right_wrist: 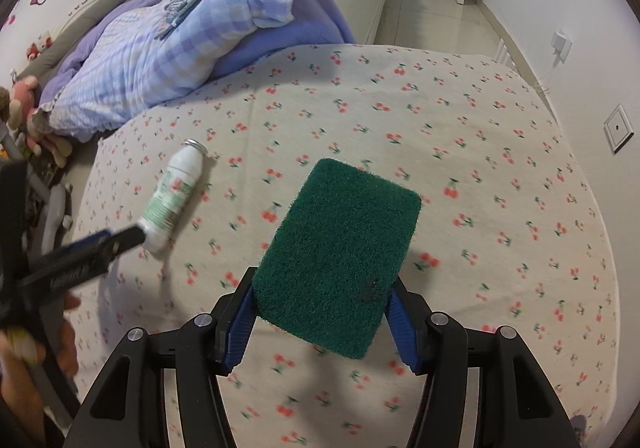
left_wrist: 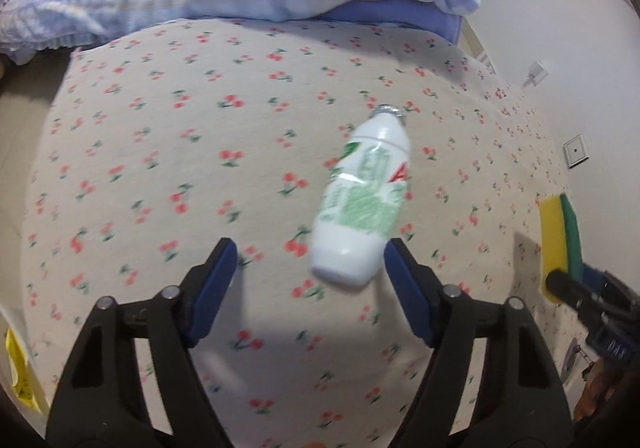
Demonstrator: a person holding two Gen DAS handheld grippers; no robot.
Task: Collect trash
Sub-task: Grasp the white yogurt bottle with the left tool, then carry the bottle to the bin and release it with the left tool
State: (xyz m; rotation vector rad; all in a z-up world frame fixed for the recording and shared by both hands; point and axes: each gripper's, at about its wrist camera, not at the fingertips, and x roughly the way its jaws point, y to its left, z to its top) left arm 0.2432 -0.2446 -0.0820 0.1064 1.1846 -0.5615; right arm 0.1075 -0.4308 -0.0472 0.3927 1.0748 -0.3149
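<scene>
A white plastic bottle [left_wrist: 362,199] with a green label lies on the cherry-print bedsheet [left_wrist: 160,167], its open neck pointing away. My left gripper [left_wrist: 310,258] is open, its jaws wide apart, with the bottle's base just ahead between the fingertips, close to the right finger [left_wrist: 404,280]. The bottle also shows in the right wrist view [right_wrist: 172,195], with the left gripper's finger at its base. My right gripper [right_wrist: 320,312] is shut on a scouring sponge [right_wrist: 340,260], green side up; the left wrist view shows its yellow side [left_wrist: 558,240].
A rumpled blue and lilac checked quilt [right_wrist: 160,59] lies across the far side of the bed. Stuffed toys [right_wrist: 24,103] sit at the left. A white wall with sockets [right_wrist: 618,129] runs along the right. Tiled floor [right_wrist: 432,7] lies beyond.
</scene>
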